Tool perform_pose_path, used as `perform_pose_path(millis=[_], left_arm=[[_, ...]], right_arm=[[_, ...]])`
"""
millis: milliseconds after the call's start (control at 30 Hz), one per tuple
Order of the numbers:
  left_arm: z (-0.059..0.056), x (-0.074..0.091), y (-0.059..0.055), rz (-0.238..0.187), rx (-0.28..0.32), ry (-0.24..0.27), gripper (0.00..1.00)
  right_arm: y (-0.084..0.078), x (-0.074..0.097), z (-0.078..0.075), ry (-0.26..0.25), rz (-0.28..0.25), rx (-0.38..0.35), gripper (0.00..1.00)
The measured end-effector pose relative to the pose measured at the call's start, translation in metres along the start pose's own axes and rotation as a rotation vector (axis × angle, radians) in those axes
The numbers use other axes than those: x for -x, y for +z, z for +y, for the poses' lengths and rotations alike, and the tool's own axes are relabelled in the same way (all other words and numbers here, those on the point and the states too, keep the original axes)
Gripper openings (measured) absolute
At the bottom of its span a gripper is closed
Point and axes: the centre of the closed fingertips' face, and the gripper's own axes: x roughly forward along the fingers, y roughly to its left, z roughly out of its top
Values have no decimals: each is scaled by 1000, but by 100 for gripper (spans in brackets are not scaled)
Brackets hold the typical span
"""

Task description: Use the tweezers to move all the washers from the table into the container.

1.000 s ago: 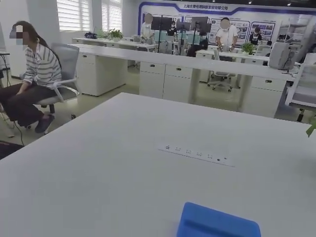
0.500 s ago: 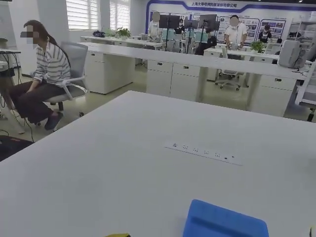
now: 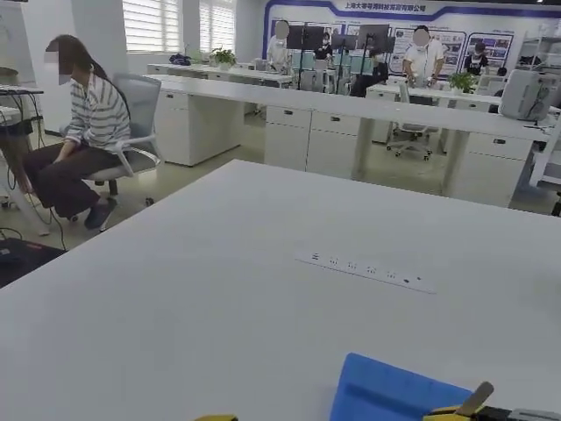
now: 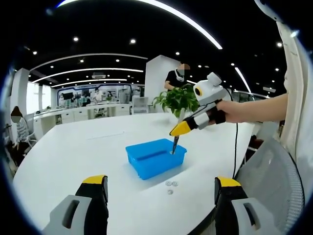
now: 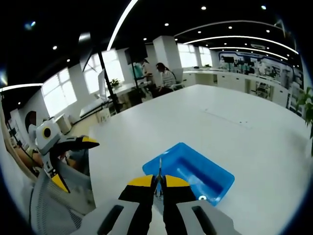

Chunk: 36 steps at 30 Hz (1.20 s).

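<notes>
A blue container (image 4: 155,157) stands on the white table (image 4: 73,156). Three small washers (image 4: 170,185) lie on the table just in front of it. My right gripper (image 5: 157,180) is shut on thin tweezers (image 5: 160,166), whose tips hang over the container (image 5: 190,171). Inside, near the rim, lies a small pale ring (image 5: 202,198), perhaps a washer. From the left gripper view, the right gripper (image 4: 195,120) holds the tweezers (image 4: 174,144) tip-down into the container. My left gripper (image 4: 161,196) is open, back from the washers, holding nothing. The container's far edge (image 3: 399,390) and the right gripper (image 3: 491,410) sit low in the head view.
A socket strip (image 3: 364,270) is set flush in the table's middle. A potted plant (image 4: 178,100) stands behind the container. A person sits on a chair (image 3: 83,132) left of the table; other people stand at far desks (image 3: 351,105).
The head camera has shifted, moving the scene slightly right. The right gripper's tip has come into the bottom right of the head view beside the container.
</notes>
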Motion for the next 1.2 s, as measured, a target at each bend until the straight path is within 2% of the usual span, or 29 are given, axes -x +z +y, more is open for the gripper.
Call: perform_pose_path(millis=[200,300,400,700,967,1200], left_arm=[[0,0,-2,9,-2,-1,91],[1,0,-6,31,-9,1,89],[-1,0,-4,20,-20,-6,89],[0,0,-4,24,-15,-4,88],[-1,-1,-4,24,-23,-4,87],[-1,-1,-6,37,-21,-8,87]], right_arm=[[5,-4,-13,-13,13,2,3],[5,-7,-19,-17,19,0,3],[6,-9,-26,-22,23,-7,3],[-3,-21,-50,-66,59,-16,3],[-8,-30,-50,-71,96,1,3],[-18,-37,-61,-76,131,17,3]])
